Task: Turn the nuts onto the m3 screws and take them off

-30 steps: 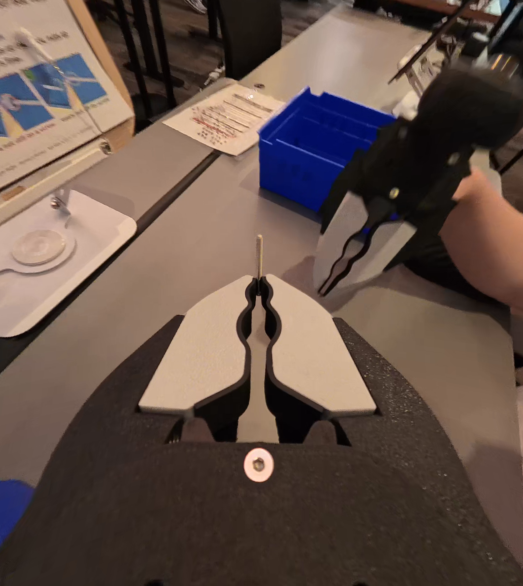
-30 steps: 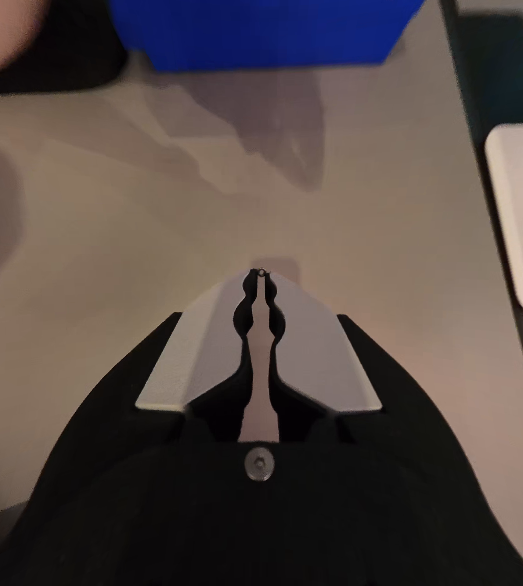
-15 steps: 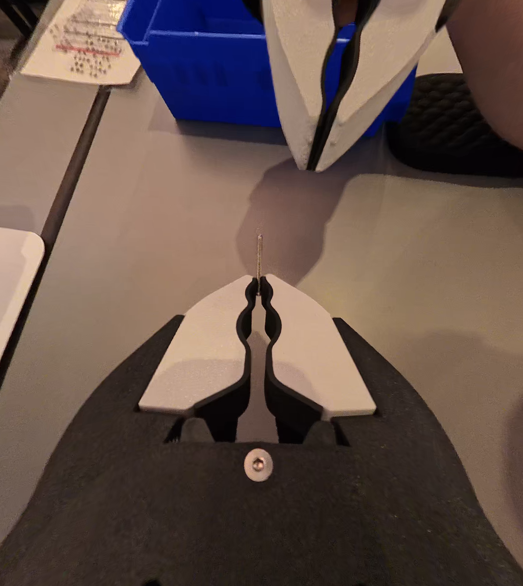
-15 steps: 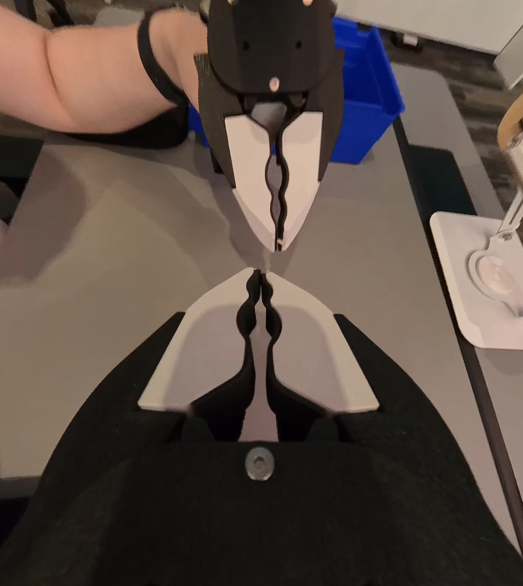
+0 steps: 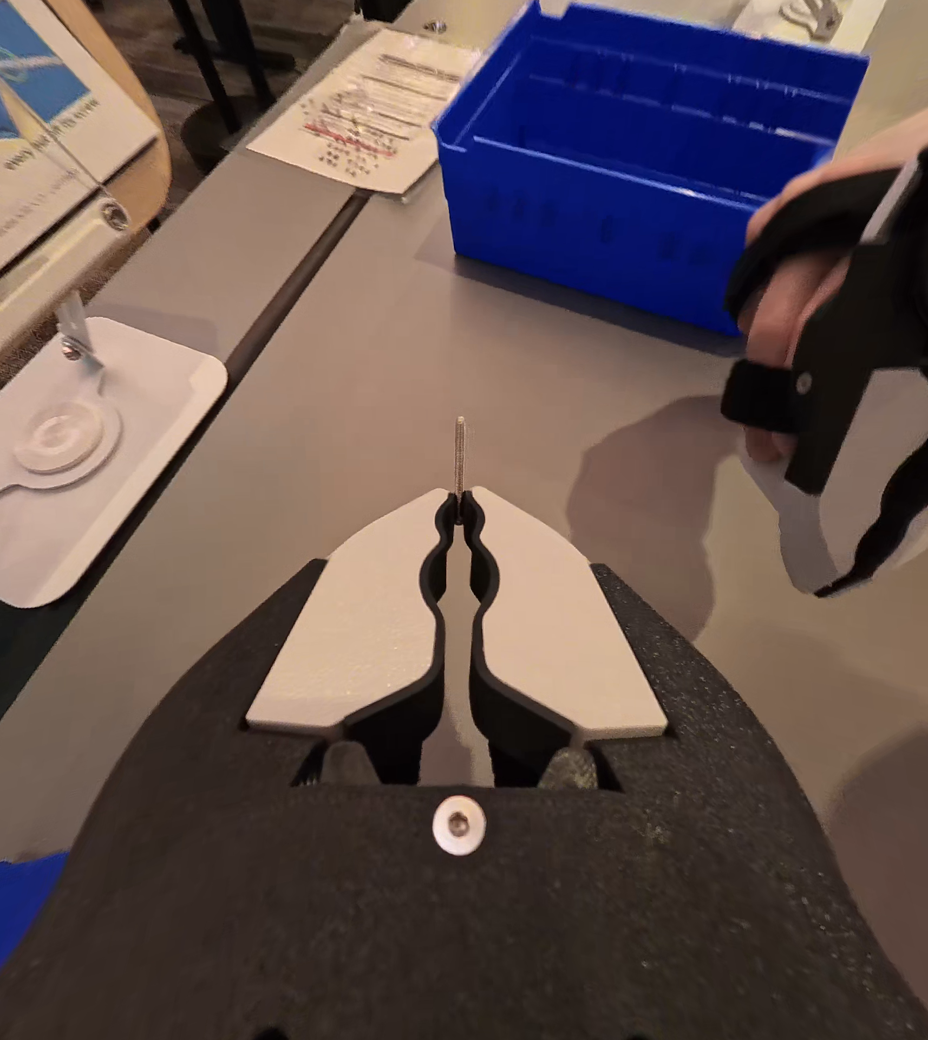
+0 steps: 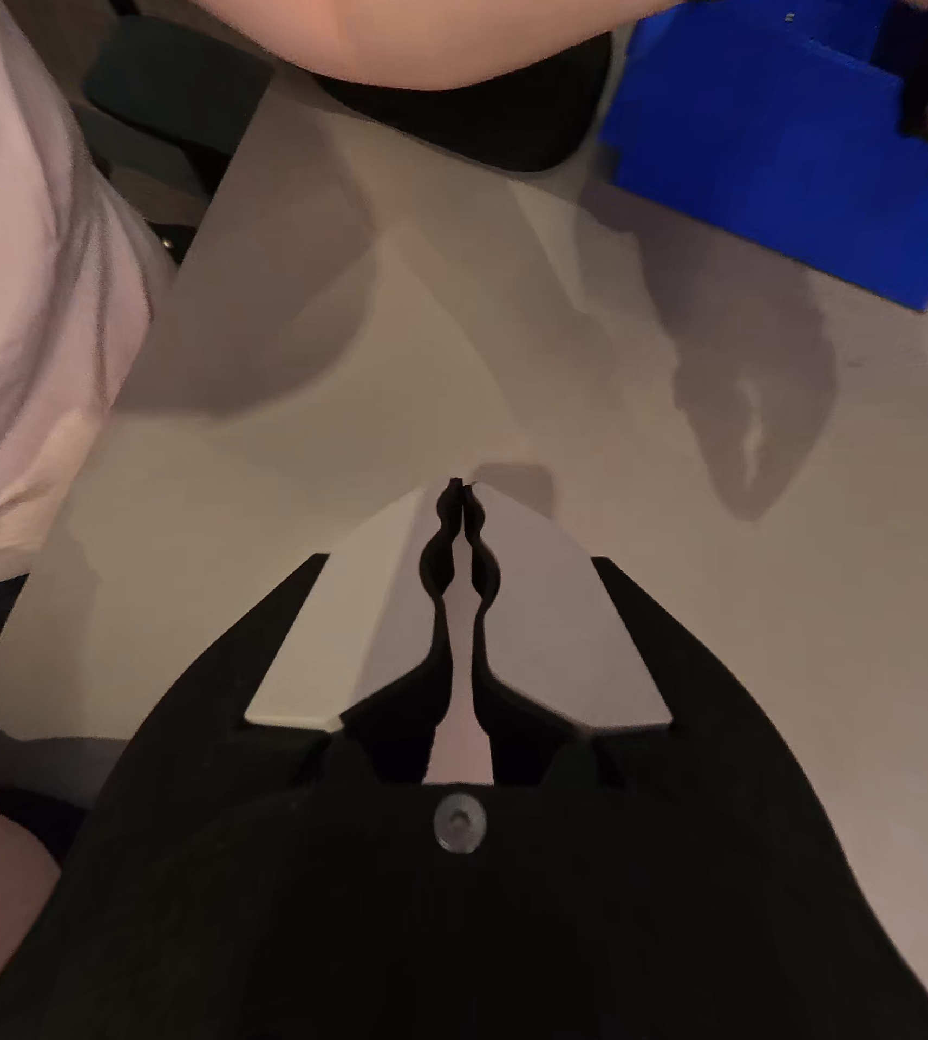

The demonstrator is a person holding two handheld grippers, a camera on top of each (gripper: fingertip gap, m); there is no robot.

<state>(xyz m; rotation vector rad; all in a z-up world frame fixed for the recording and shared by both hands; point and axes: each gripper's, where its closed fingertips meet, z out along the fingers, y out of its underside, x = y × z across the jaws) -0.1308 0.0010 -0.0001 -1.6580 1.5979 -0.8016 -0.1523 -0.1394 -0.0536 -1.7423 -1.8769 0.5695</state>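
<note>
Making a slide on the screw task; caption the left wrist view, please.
Left gripper shut on an upright screw; right gripper off to the side, blue bin behind.

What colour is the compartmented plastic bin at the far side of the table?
Bright blue; the compartmented plastic bin shows best in the left wrist view.

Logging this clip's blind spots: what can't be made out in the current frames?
- Nut: right tongs look shut, but motion blur hides anything pinched there.
- Screw head: left wrist view, buried between the left tongs.
- Blue bin contents: left wrist view, blurred; right wrist view, cut off by the frame edge.
</note>
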